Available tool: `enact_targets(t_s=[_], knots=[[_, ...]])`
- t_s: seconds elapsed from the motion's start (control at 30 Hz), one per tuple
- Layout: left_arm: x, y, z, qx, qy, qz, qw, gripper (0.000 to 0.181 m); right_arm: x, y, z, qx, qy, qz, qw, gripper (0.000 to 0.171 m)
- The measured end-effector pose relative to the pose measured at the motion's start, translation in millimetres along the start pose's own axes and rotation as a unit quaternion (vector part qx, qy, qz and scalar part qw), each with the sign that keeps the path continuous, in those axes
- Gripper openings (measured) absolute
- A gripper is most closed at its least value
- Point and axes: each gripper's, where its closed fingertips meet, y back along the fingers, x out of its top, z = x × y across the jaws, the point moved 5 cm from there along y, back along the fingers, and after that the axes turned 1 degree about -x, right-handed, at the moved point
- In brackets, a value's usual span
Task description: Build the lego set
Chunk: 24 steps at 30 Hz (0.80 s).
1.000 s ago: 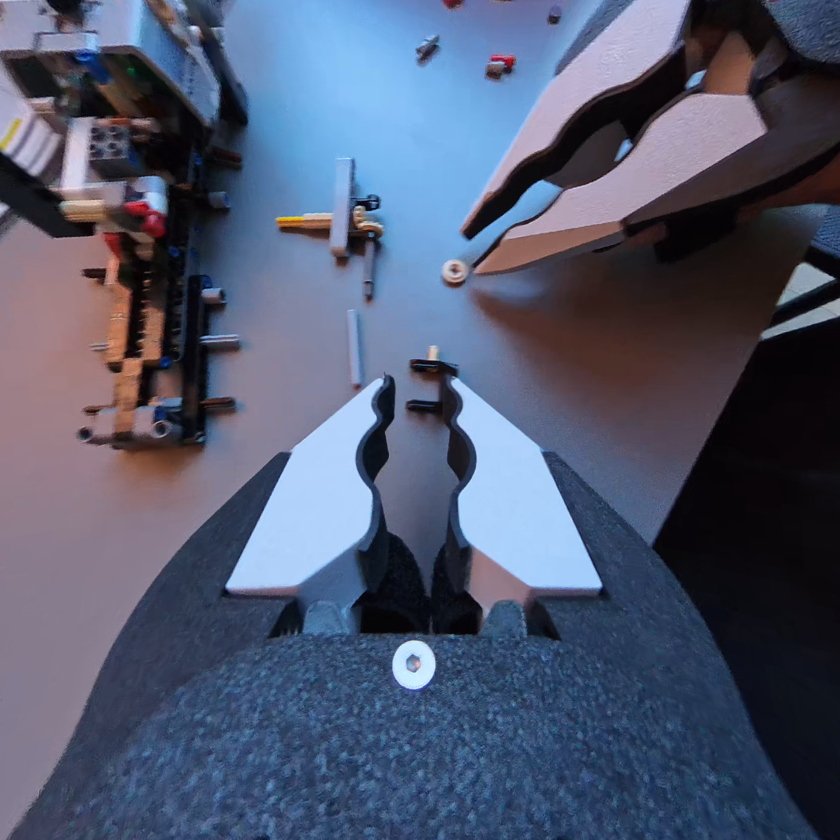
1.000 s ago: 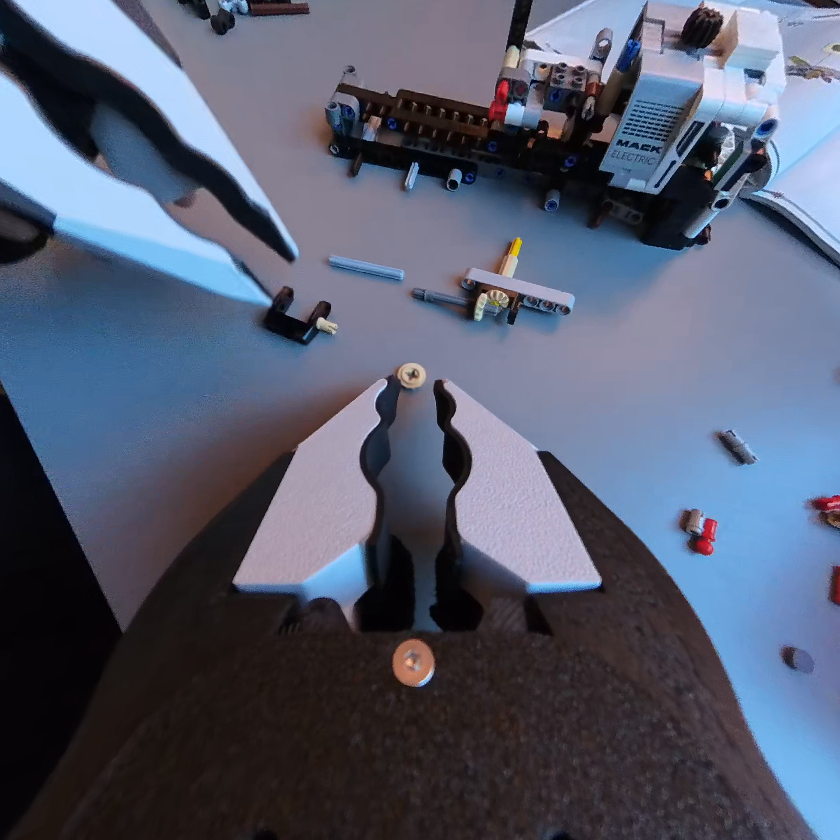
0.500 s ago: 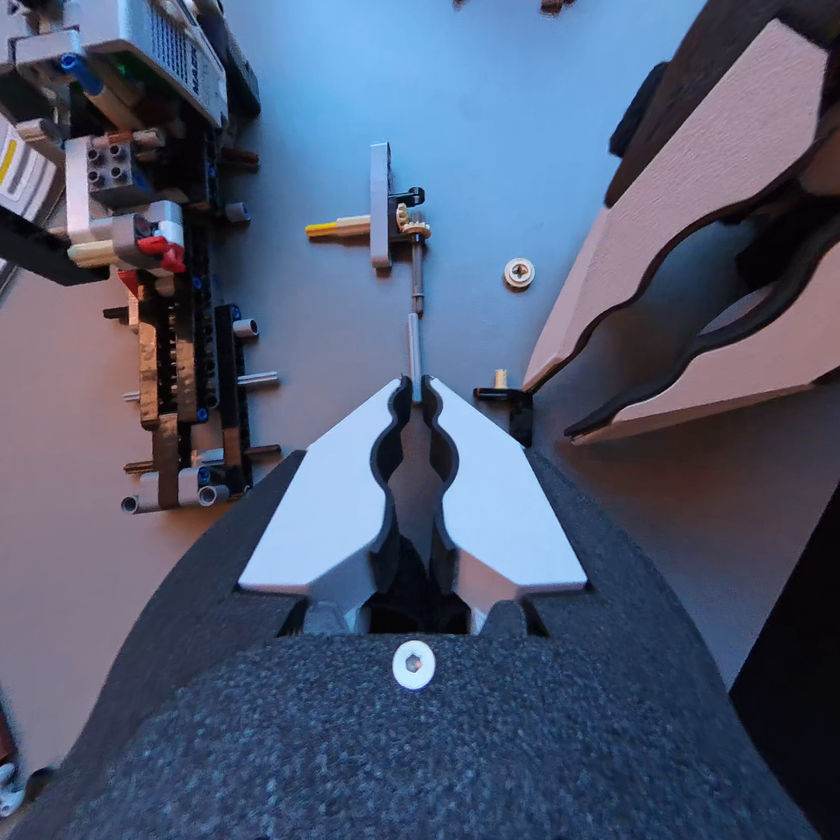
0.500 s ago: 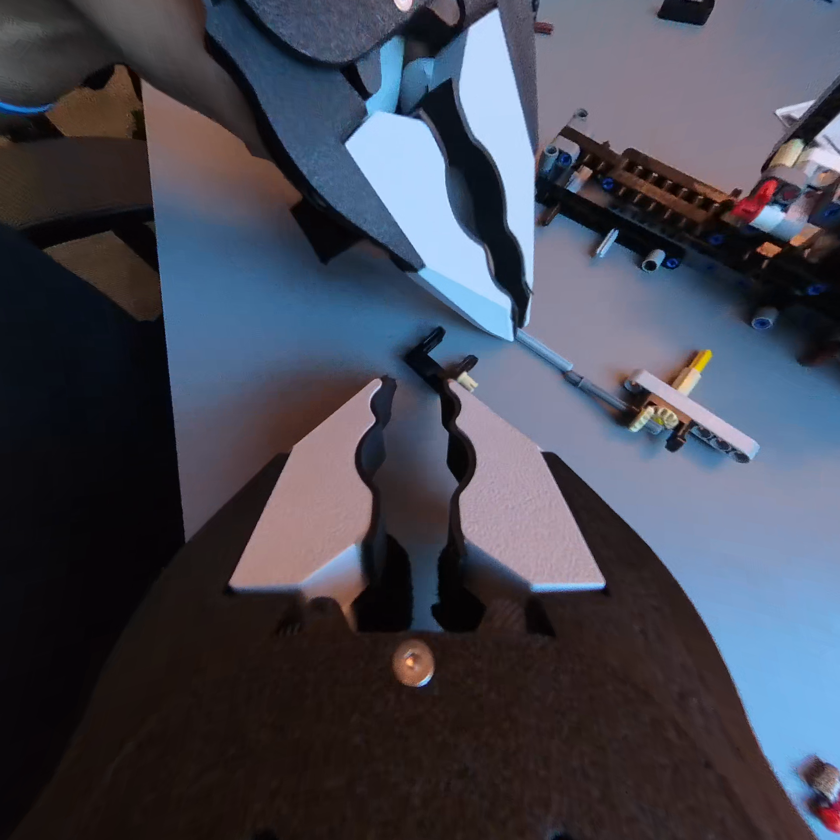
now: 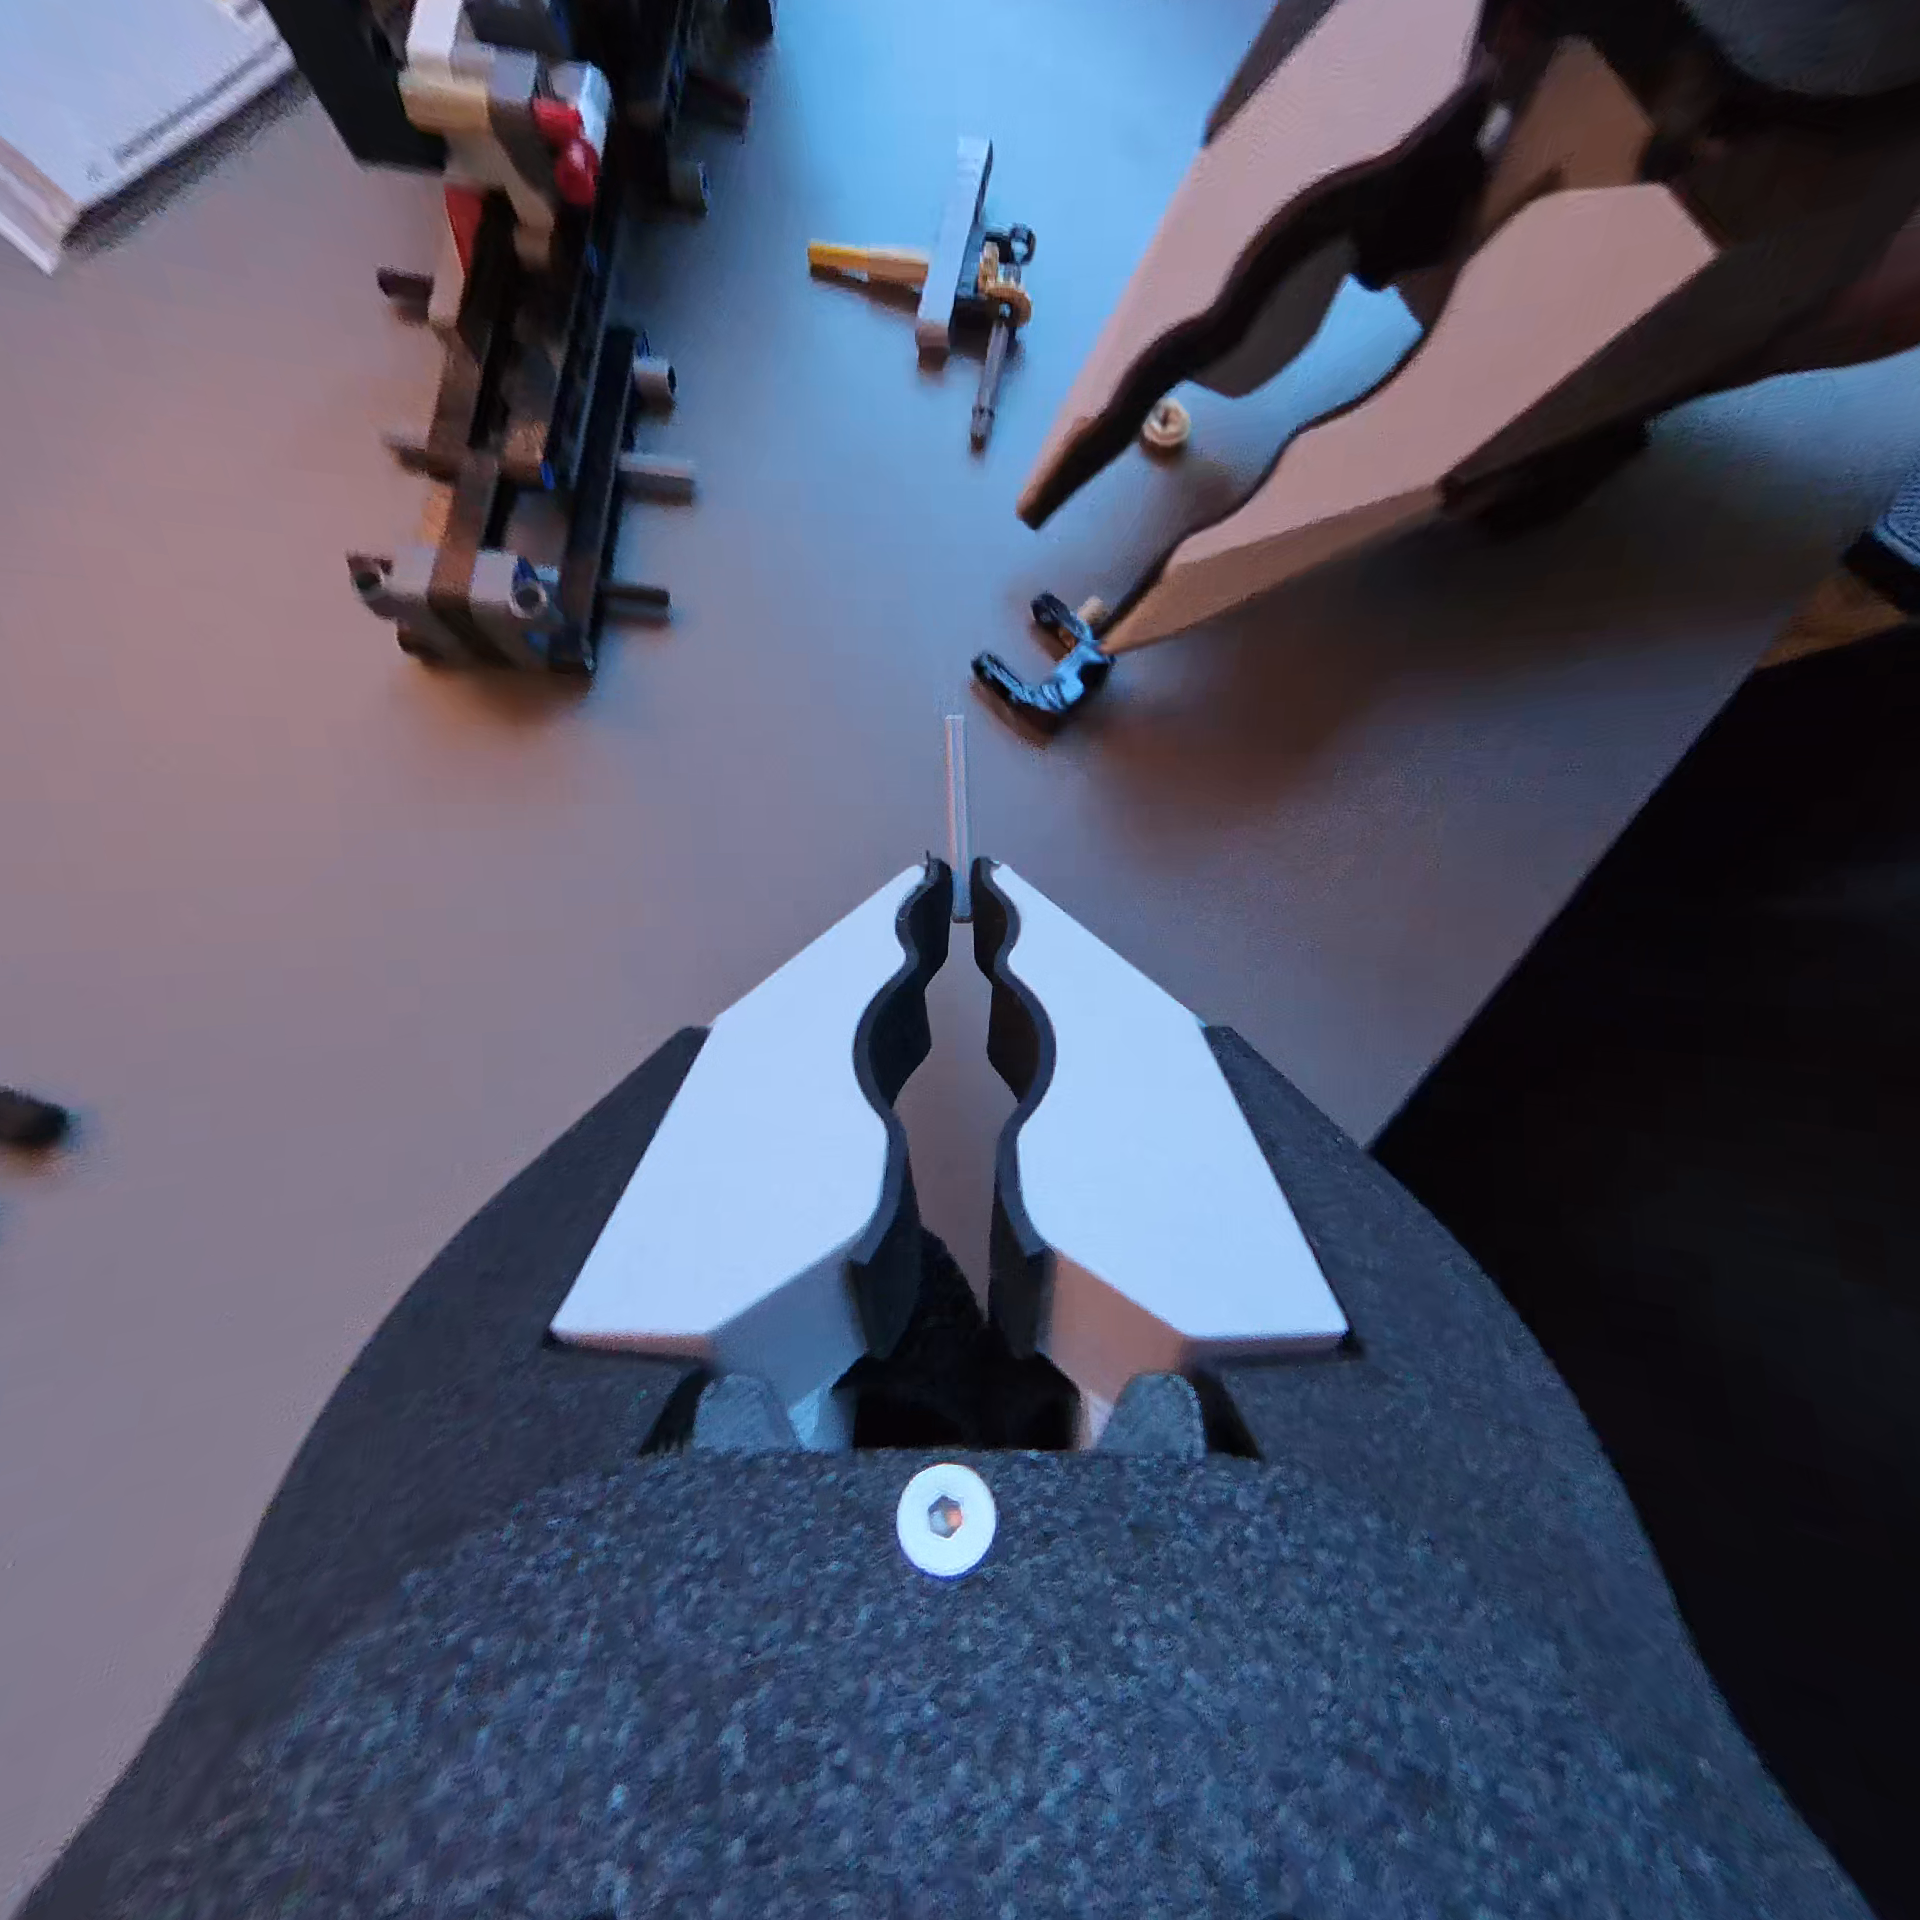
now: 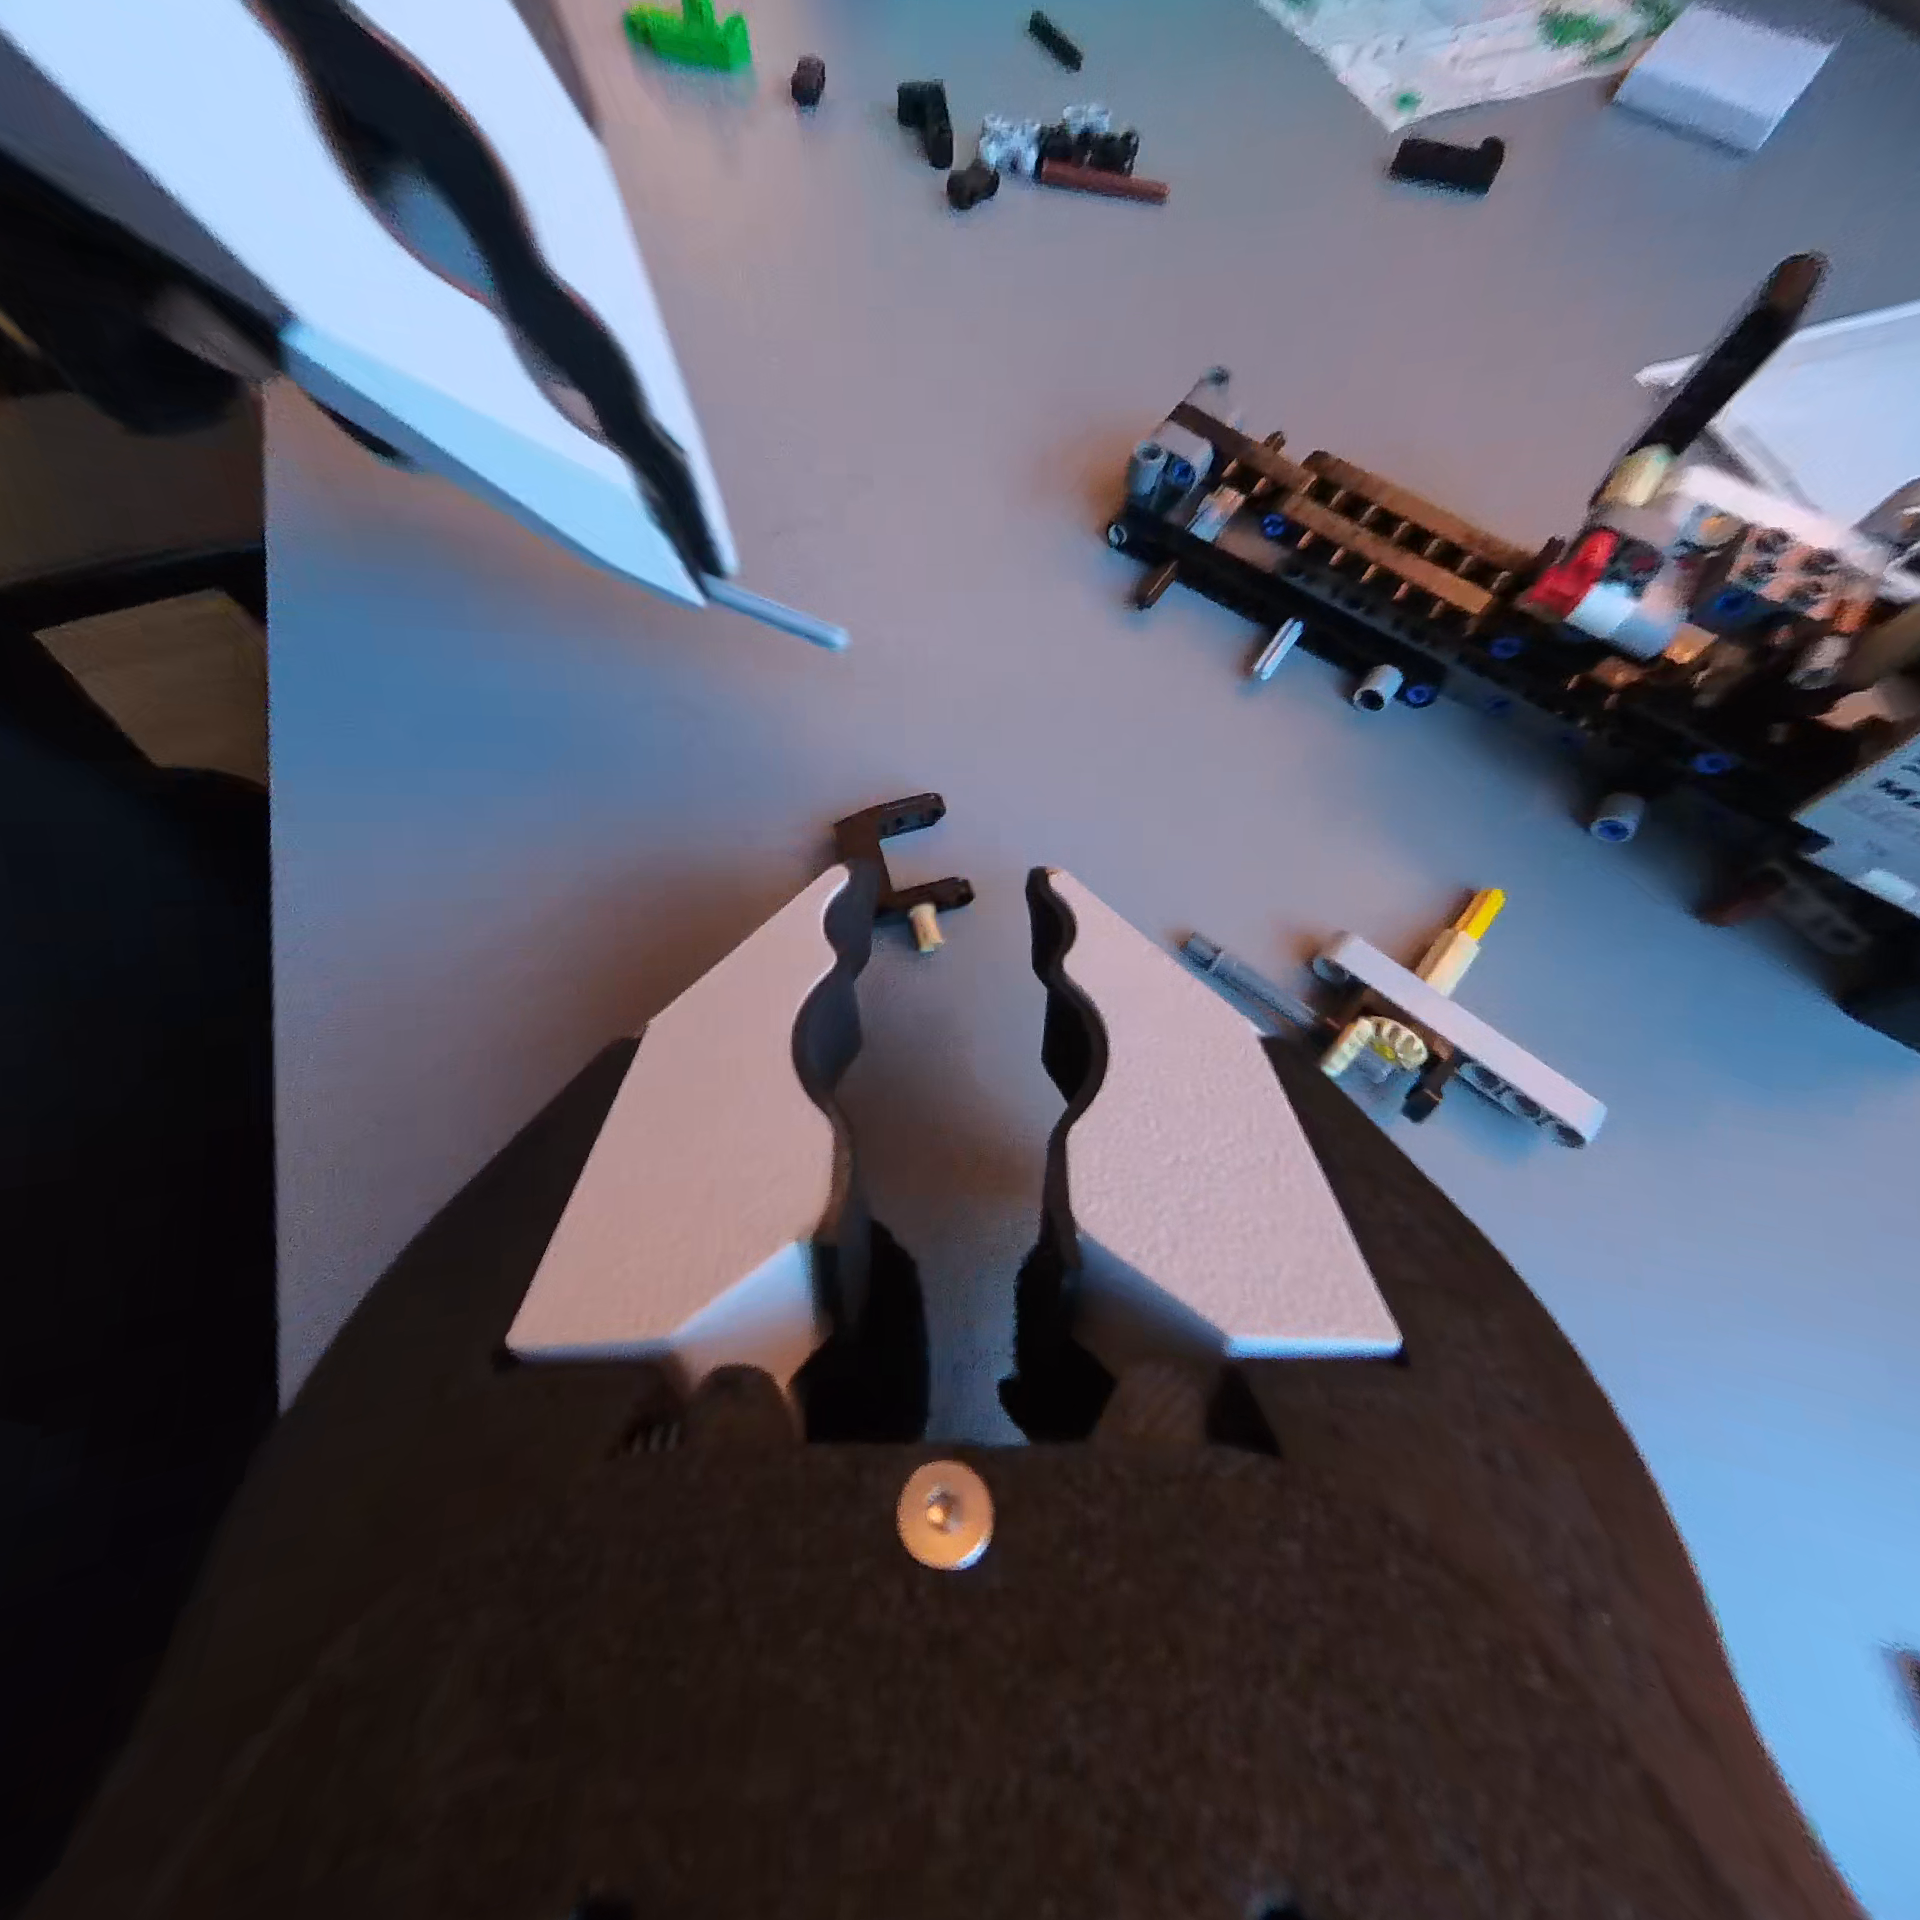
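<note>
On the worktop point(image 6: 935, 436) the half-built truck point(image 6: 1455, 603) lies well apart from both tools. The left tool point(image 5: 958, 868), which half a second ago was closing on the grey axle point(image 5: 956, 790) down on the surface, now pinches its end and carries it clear, pointing forward. The right tool point(image 6: 940, 883) has spread wider and sits just beside the black bracket point(image 6: 899, 852), likely the next pick, so axle and bracket can be joined.

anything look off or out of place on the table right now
Nothing looks broken or spilled. Loose parts lie scattered around the half-built truck, normal for a build in progress. The left gripper pinches a thin grey axle only by its end, so it sticks far out. The right gripper is open by the black bracket.
</note>
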Motion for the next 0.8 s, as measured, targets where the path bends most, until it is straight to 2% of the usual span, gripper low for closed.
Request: enact_targets(t_s=[0.07, 0.3, 0.57, 0.8], knots=[[-8, 6, 8, -0.003, 0.014, -0.007, 1.000, 0.002, 2, -6, -1, 0.013, 0.006, -0.011, 1.000, 0.035], [-20, 0, 26, 0.012, 0.021, -0.036, 0.999, 0.002, 2, -12, -19, 0.040, 0.018, -0.041, 0.998, 0.033], [-18, -10, 26, 0.021, 0.032, -0.055, 0.998, 0.002, 4, -1, -18, 0.012, 0.008, -0.030, 0.999, 0.033], [-14, -14, 27, 0.006, 0.030, -0.058, 0.998, 0.002, -3, -8, -25, 0.041, -0.003, -0.056, 0.998, 0.033]])
